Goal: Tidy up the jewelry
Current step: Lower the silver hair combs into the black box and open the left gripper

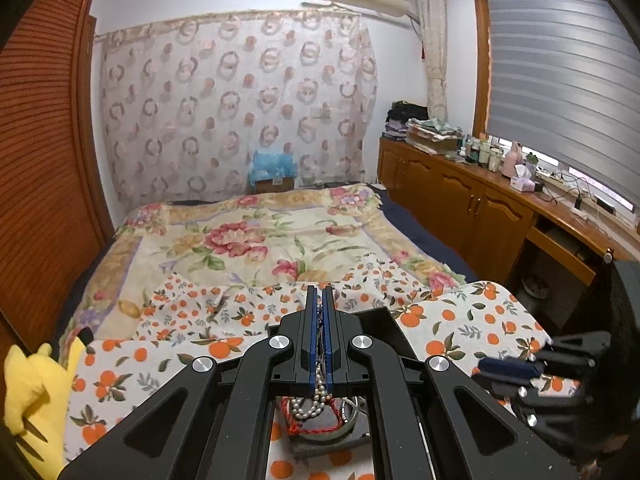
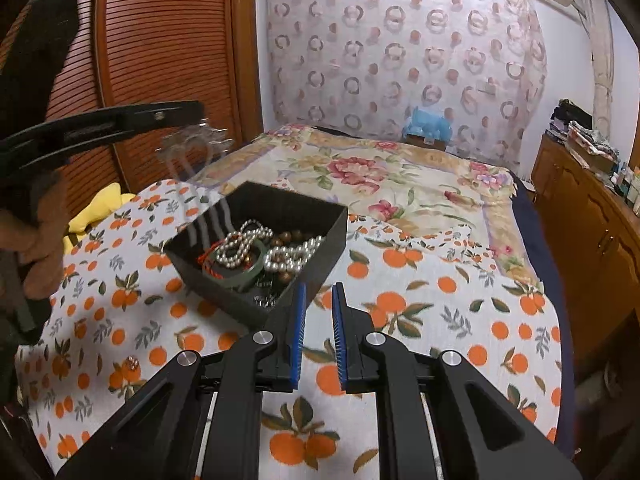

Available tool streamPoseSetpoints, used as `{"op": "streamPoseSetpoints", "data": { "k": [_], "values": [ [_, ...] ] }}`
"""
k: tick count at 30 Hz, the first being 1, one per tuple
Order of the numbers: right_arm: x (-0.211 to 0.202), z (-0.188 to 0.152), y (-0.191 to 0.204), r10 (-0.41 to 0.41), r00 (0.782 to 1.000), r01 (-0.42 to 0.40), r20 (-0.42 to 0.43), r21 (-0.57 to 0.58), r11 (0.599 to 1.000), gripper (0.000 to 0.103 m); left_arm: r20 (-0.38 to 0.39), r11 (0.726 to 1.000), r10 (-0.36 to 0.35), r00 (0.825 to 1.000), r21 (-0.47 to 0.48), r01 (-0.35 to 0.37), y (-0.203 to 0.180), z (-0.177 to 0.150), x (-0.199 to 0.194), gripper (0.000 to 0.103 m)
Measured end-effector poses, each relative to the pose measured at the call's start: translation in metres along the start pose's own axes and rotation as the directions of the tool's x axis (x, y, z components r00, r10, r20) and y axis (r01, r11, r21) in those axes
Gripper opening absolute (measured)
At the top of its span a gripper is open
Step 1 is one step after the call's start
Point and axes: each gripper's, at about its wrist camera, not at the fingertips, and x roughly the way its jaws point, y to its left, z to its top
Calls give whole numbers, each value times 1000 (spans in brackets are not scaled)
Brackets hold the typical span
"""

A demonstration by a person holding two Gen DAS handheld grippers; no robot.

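Observation:
A black open box (image 2: 320, 236) sits on the orange-print cloth and holds pearl strands (image 2: 256, 248), a green bangle, brown beads and a red cord. My left gripper (image 1: 319, 294) is shut on a pearl necklace (image 1: 316, 394) that hangs from between its pads above the box (image 1: 320, 442). In the right wrist view the left gripper (image 2: 200, 114) is up left of the box, with the necklace (image 2: 196, 148) dangling blurred beneath it. My right gripper (image 2: 319, 292) is open and empty, just in front of the box's near corner. It shows at the right edge of the left wrist view (image 1: 486, 368).
A small ring-like piece (image 2: 131, 363) lies on the orange-print cloth (image 2: 440, 320) at the near left. A yellow plush toy (image 1: 28, 392) lies at the bed's left edge. A wooden wardrobe (image 2: 160, 60) stands left, a wooden cabinet (image 1: 480, 200) with bottles right.

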Motion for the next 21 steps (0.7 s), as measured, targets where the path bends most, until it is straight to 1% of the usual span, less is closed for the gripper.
{"op": "streamPoseSetpoints", "data": {
  "k": [5,7,8,9,11,14,16,17,19,21],
  "values": [
    [-1,-10,2,10,1000,-10,-12,-2,1000,15,-46,999,-36,998,-29,35,-1,-10,19,2],
    [-1,-13,2,8,1000,-8,-17,-5,1000,15,-94,995,-103,990,-28,100,-3,-15,28,2],
    [-1,-15,3,6,1000,-7,-19,-7,1000,15,-109,994,-108,988,-21,106,-3,-19,31,2],
    [-2,-16,3,5,1000,-5,-21,-8,1000,15,-117,996,-93,989,-8,93,-5,-22,33,2],
    [-3,-19,4,2,1000,-3,-24,-7,1000,15,-135,995,-99,986,2,101,-6,-27,34,2],
    [-9,-25,5,5,1000,-5,-22,-2,1000,15,-138,996,-88,987,19,92,-7,-31,30,2],
    [-13,-28,7,11,1000,-11,-19,-1,1000,15,-138,996,-69,988,40,75,-6,-36,23,6],
    [-16,-30,9,15,1000,-15,-18,0,1000,15,-138,997,-64,988,44,71,-5,-36,21,15],
    [-21,-36,12,25,1000,-25,-16,4,1000,15,-133,997,-49,990,52,57,-3,-41,13,24],
    [-23,-41,14,35,999,-35,-19,8,999,15,-139,997,-42,989,62,51,-1,-49,5,25]
  ]
}}
